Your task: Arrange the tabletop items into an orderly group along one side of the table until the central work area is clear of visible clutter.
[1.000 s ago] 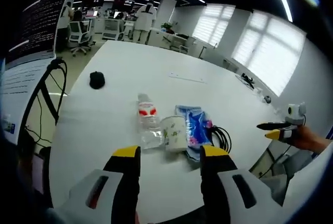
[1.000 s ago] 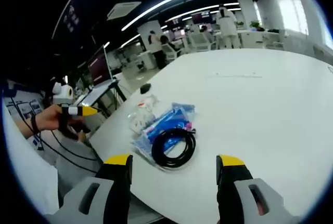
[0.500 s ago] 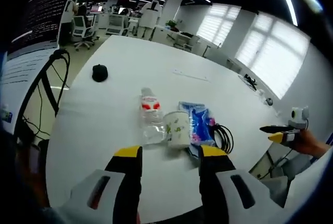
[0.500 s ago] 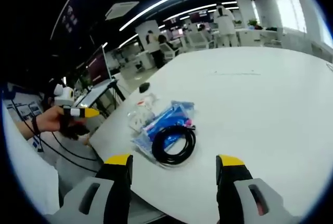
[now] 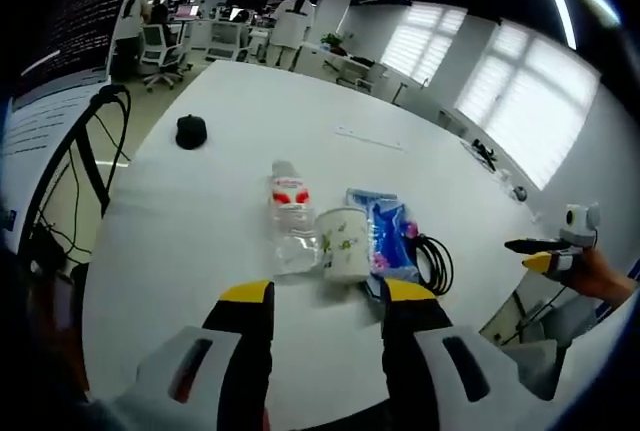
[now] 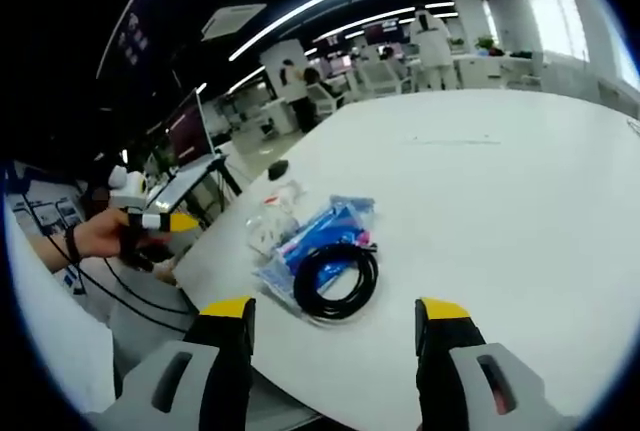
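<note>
Jaws of left gripper and right gripper stand apart, empty. Ahead of the left gripper, the clear plastic bottle is probably light and slippery: grip mid-body. The black coiled cable is floppy: pinch the bundle.

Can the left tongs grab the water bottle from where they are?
Probably yes. The left tongs are open and point at the water bottle lying just ahead, with bare table between; a cup lies close beside it.

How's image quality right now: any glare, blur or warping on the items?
Left gripper view: bright windows, but bottle and cup read clearly; fisheye bends the table. Right gripper view: ceiling strips flare, black cable coil sharp, the bottle washed out.
</note>
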The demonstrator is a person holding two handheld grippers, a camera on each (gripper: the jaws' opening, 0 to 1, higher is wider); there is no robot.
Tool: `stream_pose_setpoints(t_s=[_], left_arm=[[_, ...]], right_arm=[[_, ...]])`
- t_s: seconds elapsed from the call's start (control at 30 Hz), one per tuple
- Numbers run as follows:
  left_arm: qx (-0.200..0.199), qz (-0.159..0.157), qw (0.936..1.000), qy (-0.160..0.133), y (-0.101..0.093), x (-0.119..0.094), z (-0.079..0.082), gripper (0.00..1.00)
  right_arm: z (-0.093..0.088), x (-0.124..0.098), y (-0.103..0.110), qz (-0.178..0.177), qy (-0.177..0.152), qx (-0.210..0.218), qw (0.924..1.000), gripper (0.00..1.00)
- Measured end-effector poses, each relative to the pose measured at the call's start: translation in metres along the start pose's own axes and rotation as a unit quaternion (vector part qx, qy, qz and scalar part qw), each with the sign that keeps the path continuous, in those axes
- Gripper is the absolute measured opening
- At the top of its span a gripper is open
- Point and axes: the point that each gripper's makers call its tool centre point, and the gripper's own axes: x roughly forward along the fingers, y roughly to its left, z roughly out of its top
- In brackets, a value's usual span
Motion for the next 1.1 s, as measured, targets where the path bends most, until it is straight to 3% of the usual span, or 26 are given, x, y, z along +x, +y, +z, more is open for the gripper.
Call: stream_pose_setpoints(t_s=[0.57, 0.67, 0.83, 1.1], left_arm=[[-0.027, 0.013, 0.9996, -0.004, 0.004, 0.015, 0.003, 0.39], [-0.038, 0.022, 0.999, -0.004, 0.006, 0.018, 0.003, 0.39], [-0.099, 0.058, 0.9934, -0.005, 0.023, 0.029, -0.003, 0.4], [-0.106, 0.063, 0.9924, -0.001, 0.028, 0.054, -0.004, 0.4]], right_arm=[[-0.003, 0.001, 0.003, 0.004, 0.005, 0.002, 1.0, 0.65], [-0.004, 0.0, 0.002, 0.002, 0.006, 0.002, 1.0, 0.65], [-0.005, -0.002, 0.0, -0.001, 0.002, 0.009, 1.0, 0.64], [-0.005, -0.004, -0.001, -0.004, 0.001, 0.012, 0.9999, 0.64]])
